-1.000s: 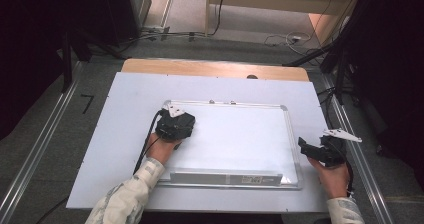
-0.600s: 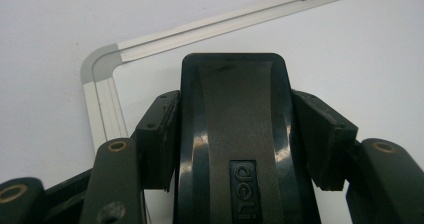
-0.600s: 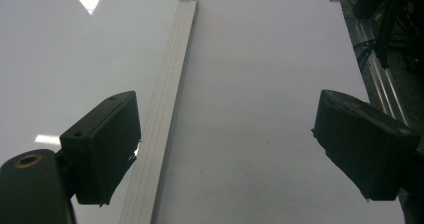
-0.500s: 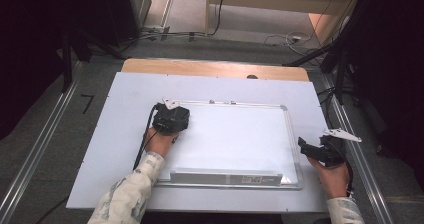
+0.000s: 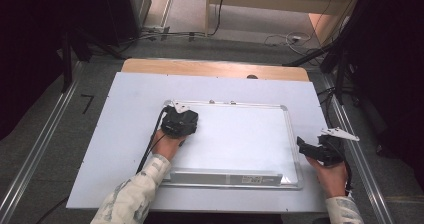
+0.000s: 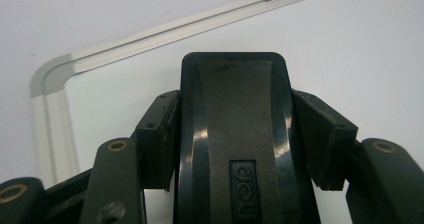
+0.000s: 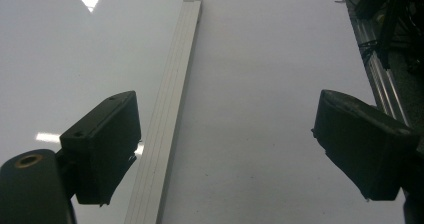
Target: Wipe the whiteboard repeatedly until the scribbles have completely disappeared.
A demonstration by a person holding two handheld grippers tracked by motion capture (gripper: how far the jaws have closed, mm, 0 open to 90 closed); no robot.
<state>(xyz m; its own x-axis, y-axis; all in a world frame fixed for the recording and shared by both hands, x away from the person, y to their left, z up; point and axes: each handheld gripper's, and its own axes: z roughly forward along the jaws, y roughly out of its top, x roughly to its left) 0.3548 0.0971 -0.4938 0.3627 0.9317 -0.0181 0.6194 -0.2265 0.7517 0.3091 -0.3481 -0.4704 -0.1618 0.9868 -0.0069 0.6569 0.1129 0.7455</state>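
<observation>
The black plastic whiteboard eraser [image 6: 235, 149] sits clamped between the left gripper [image 5: 179, 122]'s jaws, pressed on the white aluminium-framed whiteboard [image 5: 240, 139] near its far-left corner. Out at the board's right edge, the right gripper [image 5: 320, 150] hovers over the pale grey table top [image 5: 125, 109], jaws wide apart, holding nothing.
</observation>
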